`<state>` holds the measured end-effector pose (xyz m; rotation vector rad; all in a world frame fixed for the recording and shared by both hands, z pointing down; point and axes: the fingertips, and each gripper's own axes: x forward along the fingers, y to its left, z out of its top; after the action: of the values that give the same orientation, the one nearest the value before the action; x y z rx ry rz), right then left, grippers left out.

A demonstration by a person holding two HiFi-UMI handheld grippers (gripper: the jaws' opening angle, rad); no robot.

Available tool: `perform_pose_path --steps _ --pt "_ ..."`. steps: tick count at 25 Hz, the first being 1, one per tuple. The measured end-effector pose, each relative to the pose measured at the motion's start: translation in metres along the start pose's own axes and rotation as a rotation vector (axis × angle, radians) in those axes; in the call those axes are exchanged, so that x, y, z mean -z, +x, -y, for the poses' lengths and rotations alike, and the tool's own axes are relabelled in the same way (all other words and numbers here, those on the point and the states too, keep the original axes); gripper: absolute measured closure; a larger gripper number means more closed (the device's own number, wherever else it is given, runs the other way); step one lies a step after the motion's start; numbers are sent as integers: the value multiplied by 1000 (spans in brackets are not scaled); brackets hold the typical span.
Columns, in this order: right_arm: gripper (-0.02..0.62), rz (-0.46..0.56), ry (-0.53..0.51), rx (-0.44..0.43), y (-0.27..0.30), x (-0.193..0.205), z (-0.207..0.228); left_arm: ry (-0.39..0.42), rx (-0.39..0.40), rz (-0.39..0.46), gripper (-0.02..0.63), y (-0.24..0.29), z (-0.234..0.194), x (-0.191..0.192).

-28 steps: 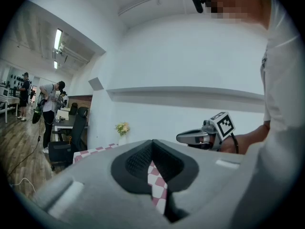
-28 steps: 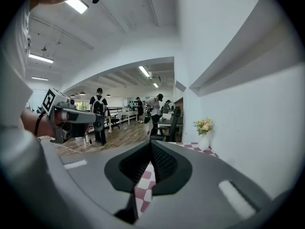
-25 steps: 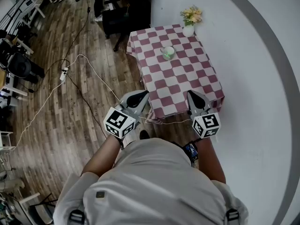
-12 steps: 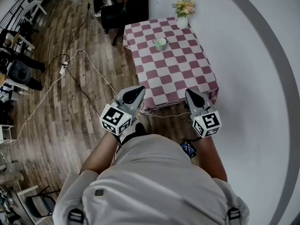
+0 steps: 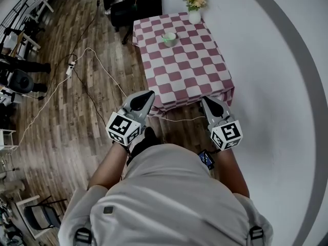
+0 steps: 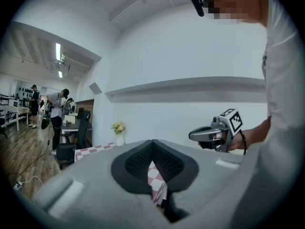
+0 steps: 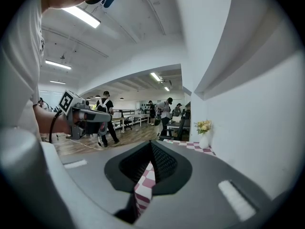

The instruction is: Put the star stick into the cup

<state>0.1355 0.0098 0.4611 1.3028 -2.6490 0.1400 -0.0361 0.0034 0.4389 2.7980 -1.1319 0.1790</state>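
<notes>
Both pressed together, left gripper (image 5: 148,94) and right gripper (image 5: 206,100) face one checkered-cloth bench (image 5: 200,76) bearing one pale-green cup (image 5: 169,37), seemingly upright.

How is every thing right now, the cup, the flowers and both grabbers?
Cup: standing upright on the checkered table.
Flower vase: upright near the table's far edge.
Left gripper: jaws shut, holding nothing.
Right gripper: jaws shut, holding nothing.

no words, numbers or brands can be read anywhere; the two marker cubes (image 5: 124,128) (image 5: 226,135) show only black-and-white patterns.
</notes>
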Motion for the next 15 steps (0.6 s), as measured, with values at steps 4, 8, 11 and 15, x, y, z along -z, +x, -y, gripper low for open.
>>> perform_pose_path --steps 4,8,11,15 --pt "586 10 4 -7 -16 5 -2 2 -9 -4 603 -4 15 3" --pt "586 17 4 -22 -25 4 -6 4 -15 -6 603 -5 25 2" --pt "586 25 6 -24 -30 3 -6 6 -16 -5 603 -7 31 2" --pt "586 28 5 -30 -33 4 -8 8 -19 -4 603 -8 35 2"
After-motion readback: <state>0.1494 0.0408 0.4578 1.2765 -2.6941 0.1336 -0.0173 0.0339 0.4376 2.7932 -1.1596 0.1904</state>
